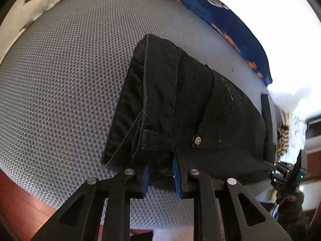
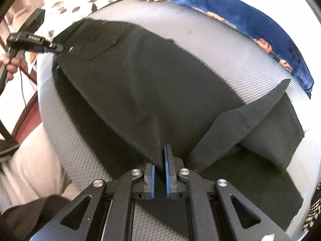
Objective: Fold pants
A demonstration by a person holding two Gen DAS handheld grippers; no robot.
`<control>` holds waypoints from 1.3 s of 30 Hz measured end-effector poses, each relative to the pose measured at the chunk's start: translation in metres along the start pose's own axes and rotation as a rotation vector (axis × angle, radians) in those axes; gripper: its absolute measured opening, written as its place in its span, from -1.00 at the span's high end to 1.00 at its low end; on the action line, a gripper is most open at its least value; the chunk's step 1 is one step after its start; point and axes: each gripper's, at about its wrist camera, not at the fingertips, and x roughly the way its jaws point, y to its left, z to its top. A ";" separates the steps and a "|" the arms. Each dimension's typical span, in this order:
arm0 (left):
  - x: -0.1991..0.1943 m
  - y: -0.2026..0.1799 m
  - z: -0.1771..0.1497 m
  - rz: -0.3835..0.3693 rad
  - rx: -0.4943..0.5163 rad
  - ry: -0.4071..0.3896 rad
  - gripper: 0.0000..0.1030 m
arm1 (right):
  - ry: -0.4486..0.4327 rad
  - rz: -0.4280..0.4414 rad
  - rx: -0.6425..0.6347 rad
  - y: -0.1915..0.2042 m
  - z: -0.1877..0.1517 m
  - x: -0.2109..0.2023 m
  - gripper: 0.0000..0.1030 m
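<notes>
Black pants (image 2: 140, 84) lie spread on a grey mesh mattress (image 1: 60, 80). In the left wrist view the waistband end (image 1: 170, 104) with a metal button sits right in front of my left gripper (image 1: 160, 172), whose blue-padded fingers (image 1: 146, 175) are closed on the waistband edge. In the right wrist view my right gripper (image 2: 159, 170) pinches a ridge of the pant leg fabric, lifting it slightly. A leg end (image 2: 250, 116) is folded over at the right. The left gripper (image 2: 50, 47) shows at the far left, on the waistband.
A blue patterned blanket (image 2: 250, 26) lies along the far edge of the mattress. A white pillow with brown leaves (image 1: 40, 6) sits at the far left. Red-brown floor (image 1: 24, 200) shows below the mattress edge. The person's light trousers (image 2: 30, 170) are at the lower left.
</notes>
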 end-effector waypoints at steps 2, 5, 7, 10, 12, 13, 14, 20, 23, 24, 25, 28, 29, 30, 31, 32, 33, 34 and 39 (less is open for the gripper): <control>-0.003 0.002 -0.008 -0.001 0.020 0.018 0.59 | 0.016 0.012 -0.006 0.007 -0.007 0.001 0.86; -0.006 0.010 -0.019 -0.005 0.044 0.023 0.58 | 0.037 0.032 0.012 0.009 -0.015 0.006 0.86; -0.002 0.012 -0.026 0.010 0.051 0.020 0.58 | 0.045 0.034 0.022 0.008 -0.016 0.012 0.86; 0.005 -0.002 -0.030 0.064 0.094 -0.004 0.51 | 0.061 0.038 0.043 0.004 -0.015 0.023 0.85; 0.005 -0.012 -0.034 0.094 0.123 -0.023 0.51 | 0.055 0.033 0.043 0.004 -0.013 0.023 0.85; 0.006 -0.017 -0.037 0.108 0.126 -0.036 0.50 | 0.053 0.035 0.045 0.002 -0.012 0.024 0.82; 0.008 -0.022 -0.040 0.115 0.128 -0.044 0.49 | 0.050 0.036 0.048 0.002 -0.012 0.024 0.81; -0.015 -0.046 -0.076 0.197 0.169 -0.088 0.17 | 0.010 0.079 0.080 0.000 -0.016 0.013 0.16; -0.028 -0.073 -0.091 0.267 0.277 -0.102 0.14 | -0.027 0.102 0.088 -0.003 -0.020 -0.005 0.11; -0.029 -0.073 -0.089 0.278 0.309 -0.111 0.14 | -0.044 0.115 0.097 -0.006 -0.023 -0.012 0.10; -0.034 -0.082 -0.095 0.295 0.351 -0.132 0.14 | -0.067 0.127 0.113 -0.010 -0.025 -0.021 0.11; -0.044 -0.103 -0.103 0.280 0.425 -0.194 0.14 | -0.133 0.134 0.194 -0.033 -0.029 -0.039 0.11; -0.044 -0.116 -0.105 0.250 0.451 -0.206 0.14 | -0.159 0.140 0.242 -0.044 -0.032 -0.045 0.11; -0.040 -0.132 -0.098 0.221 0.474 -0.209 0.14 | -0.173 0.138 0.288 -0.055 -0.034 -0.047 0.11; -0.036 -0.151 -0.102 0.181 0.516 -0.218 0.14 | -0.183 0.131 0.328 -0.064 -0.034 -0.049 0.10; -0.033 -0.168 -0.105 0.149 0.552 -0.225 0.14 | -0.193 0.129 0.371 -0.074 -0.033 -0.050 0.10; -0.027 -0.179 -0.108 0.120 0.584 -0.224 0.14 | -0.204 0.133 0.413 -0.086 -0.034 -0.050 0.10; -0.015 -0.198 -0.113 0.073 0.634 -0.207 0.14 | -0.217 0.130 0.460 -0.100 -0.034 -0.051 0.10; 0.032 -0.257 -0.128 -0.058 0.733 -0.107 0.14 | -0.209 0.093 0.549 -0.136 -0.029 -0.052 0.10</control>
